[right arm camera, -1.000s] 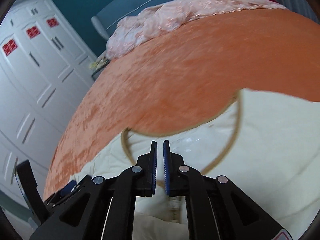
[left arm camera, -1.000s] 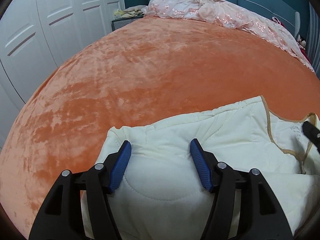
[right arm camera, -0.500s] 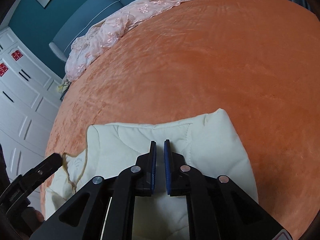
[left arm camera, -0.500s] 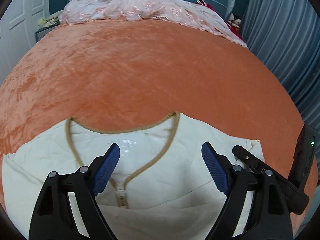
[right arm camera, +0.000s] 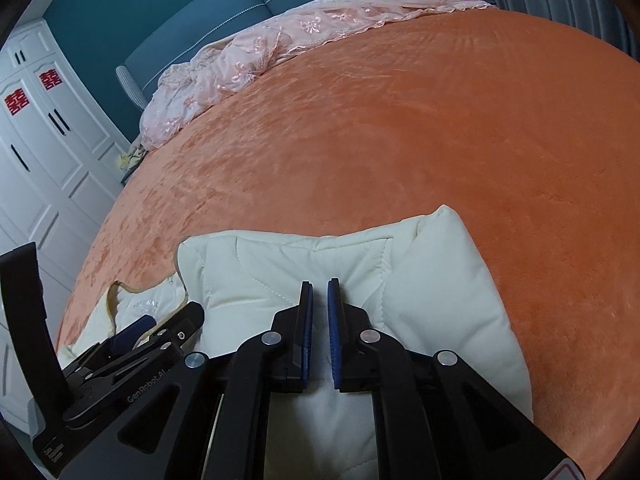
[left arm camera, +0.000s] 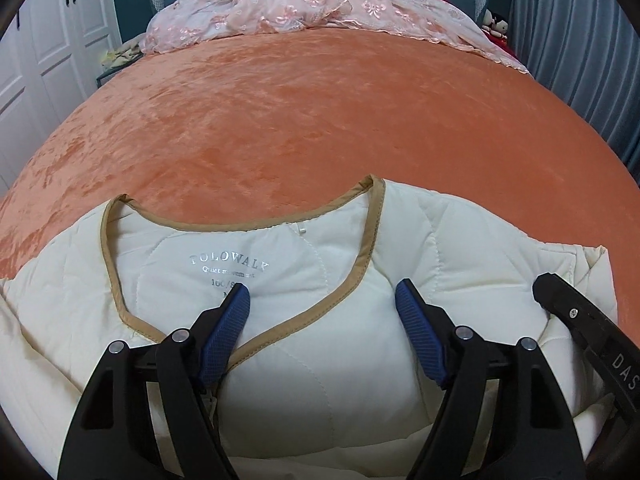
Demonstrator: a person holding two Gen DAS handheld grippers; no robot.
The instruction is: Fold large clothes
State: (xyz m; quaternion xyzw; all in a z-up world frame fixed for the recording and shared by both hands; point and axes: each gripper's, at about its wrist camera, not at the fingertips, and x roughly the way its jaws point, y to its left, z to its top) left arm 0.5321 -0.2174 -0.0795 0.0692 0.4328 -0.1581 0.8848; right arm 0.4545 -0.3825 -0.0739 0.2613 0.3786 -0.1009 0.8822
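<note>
A cream quilted jacket (left arm camera: pixel 312 364) lies near the front edge of the bed (left arm camera: pixel 320 112), collar toward the headboard, its body already doubled so that a padded fold (right arm camera: pixel 420 264) shows at its right side. The left gripper (left arm camera: pixel 322 300) hangs spread wide over the collar and zip, its blue pads apart and holding nothing. The right gripper (right arm camera: pixel 318 296) sits over the right-hand fold with its pads almost together; a narrow gap shows between them, and whether any cloth is pinched there cannot be told.

The step in hand looks like settling or pressing the side folds before the next fold. To do it well, each gripper should take the cloth at a stitched seam or the edge binding, not in the puffy middle, and both should move together, so the layers stay square and the tan collar trim (left arm camera: pixel 368 240) stays flat.

The jacket is soft, thick and springy, with curved quilting lines and a smooth, faintly shiny lining printed with silver lettering (left arm camera: pixel 228 264). It will tend to puff back open. The orange bedspread is a plush, crushed velvet that grips cloth somewhat. A crumpled pink lace cover (left arm camera: pixel 320 8) lies along the head edge, well apart.
</note>
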